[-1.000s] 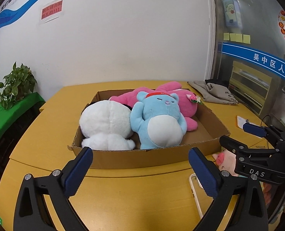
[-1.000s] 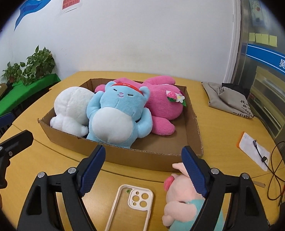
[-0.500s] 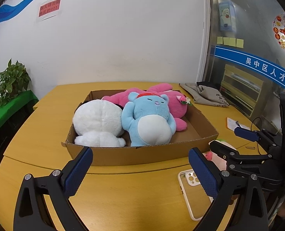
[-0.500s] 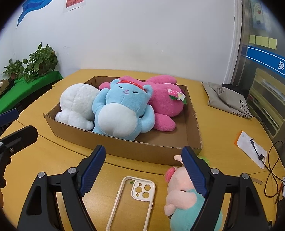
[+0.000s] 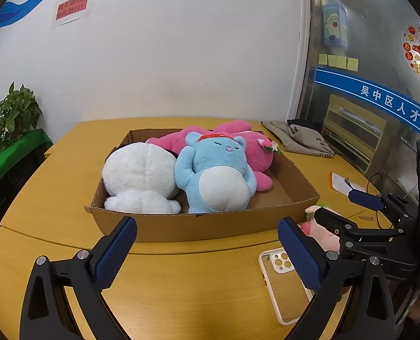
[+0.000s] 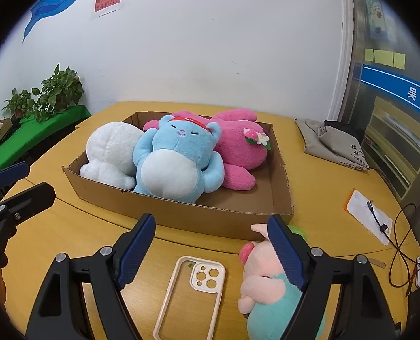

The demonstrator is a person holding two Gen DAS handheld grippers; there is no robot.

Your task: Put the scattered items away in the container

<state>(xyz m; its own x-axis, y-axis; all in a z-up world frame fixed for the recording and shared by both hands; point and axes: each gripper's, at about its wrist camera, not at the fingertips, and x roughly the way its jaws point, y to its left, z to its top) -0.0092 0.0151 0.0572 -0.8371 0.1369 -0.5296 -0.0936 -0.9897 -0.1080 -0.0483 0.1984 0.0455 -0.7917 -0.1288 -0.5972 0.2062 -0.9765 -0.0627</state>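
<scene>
A shallow cardboard box (image 5: 181, 226) (image 6: 181, 212) on the yellow table holds a white plush (image 5: 142, 175) (image 6: 110, 150), a blue bear plush (image 5: 215, 175) (image 6: 173, 161) and a pink plush (image 5: 255, 147) (image 6: 238, 147). A pink pig plush in teal clothes (image 6: 263, 286) (image 5: 323, 232) lies outside the box, at its near right corner. My right gripper (image 6: 212, 252) is open and empty; its right finger overlaps the pig. My left gripper (image 5: 207, 252) is open and empty before the box's front wall.
A cream phone case (image 6: 193, 289) (image 5: 286, 274) lies on the table (image 6: 76, 232) between the right gripper's fingers. A grey cloth bag (image 6: 334, 141) lies at the back right, a white card with a cable (image 6: 371, 215) at the right edge. Potted plants (image 6: 48, 93) stand at left.
Both grippers have drawn back from the box and risen a little, so the box looks smaller. The phone case and pig show more fully. Both grippers stay open.
</scene>
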